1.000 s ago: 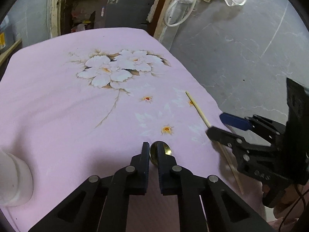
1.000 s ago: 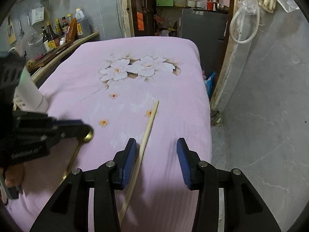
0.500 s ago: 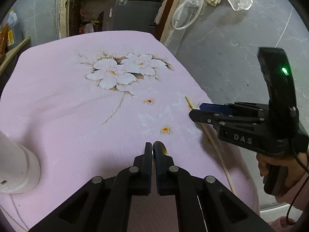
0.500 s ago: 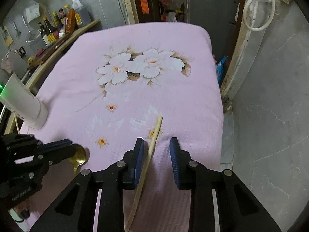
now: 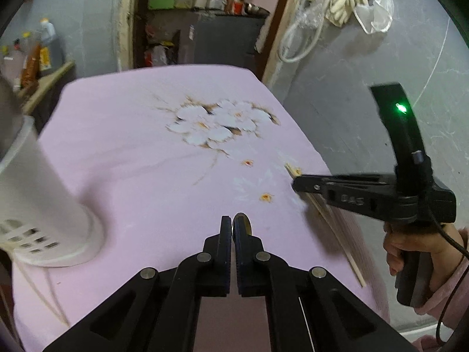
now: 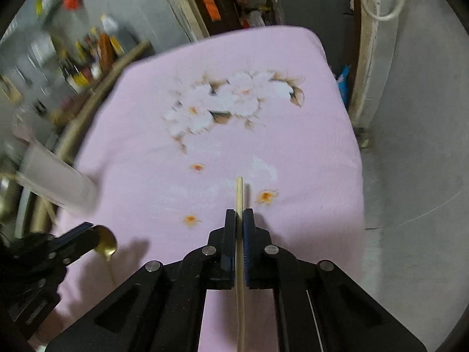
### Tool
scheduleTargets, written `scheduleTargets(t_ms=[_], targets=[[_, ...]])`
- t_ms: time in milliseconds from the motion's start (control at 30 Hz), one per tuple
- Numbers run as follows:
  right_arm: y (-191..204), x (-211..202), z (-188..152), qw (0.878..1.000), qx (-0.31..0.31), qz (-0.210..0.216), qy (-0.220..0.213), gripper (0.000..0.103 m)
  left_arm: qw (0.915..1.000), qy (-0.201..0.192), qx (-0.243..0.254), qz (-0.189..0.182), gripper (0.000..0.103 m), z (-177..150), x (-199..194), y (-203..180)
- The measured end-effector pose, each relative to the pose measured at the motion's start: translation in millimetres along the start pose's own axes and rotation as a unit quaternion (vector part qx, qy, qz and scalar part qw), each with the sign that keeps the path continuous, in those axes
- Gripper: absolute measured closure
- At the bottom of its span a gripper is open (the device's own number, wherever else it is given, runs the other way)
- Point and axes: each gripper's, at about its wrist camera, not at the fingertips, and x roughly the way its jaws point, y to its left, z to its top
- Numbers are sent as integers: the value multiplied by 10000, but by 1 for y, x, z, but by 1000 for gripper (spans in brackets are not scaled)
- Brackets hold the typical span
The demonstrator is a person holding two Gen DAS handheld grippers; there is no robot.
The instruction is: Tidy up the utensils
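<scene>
Chopstick: pinched between my right gripper pads, which are just finishing their close on it; its long axis runs straight ahead along the fingers, tip pointing forward over the pink cloth.
Spoon: my left gripper is clamped on it, bowl poking out ahead of the fingertips, handle hidden beneath.
Holder: white perforated cup, ahead-left of my left gripper.
Risk: I judge the thin chopstick could pivot or slip in the pads; the long tail may snag the cloth or miss the holder's mouth.
</scene>
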Motion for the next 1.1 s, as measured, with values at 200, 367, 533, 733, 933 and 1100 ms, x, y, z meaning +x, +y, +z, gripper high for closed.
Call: scheduleTargets(t_ms=[200,367,533,733,933,1100], targets=[[18,-43,-13,9958,-25,401,-821,99,9976,-525,-198,396,100,1,-42,12],[39,-75,-9,9878,-72,638,-1420,99,9924,-971,-292,692,100,9,-79,26],[71,-95,-4,9745,-85,1011,-2001,99,9882,-1272,-294,795,100,25,-107,40],[111,-112,11,9495,-6,1399,-2809,99,9832,-1601,-87,867,100,44,-141,57],[165,-121,29,9319,-346,1454,-3305,99,9765,-1919,-46,977,100,59,-181,84],[214,-125,47,9166,-563,1574,-3632,99,9685,-2173,-7,1216,100,68,-211,116]])
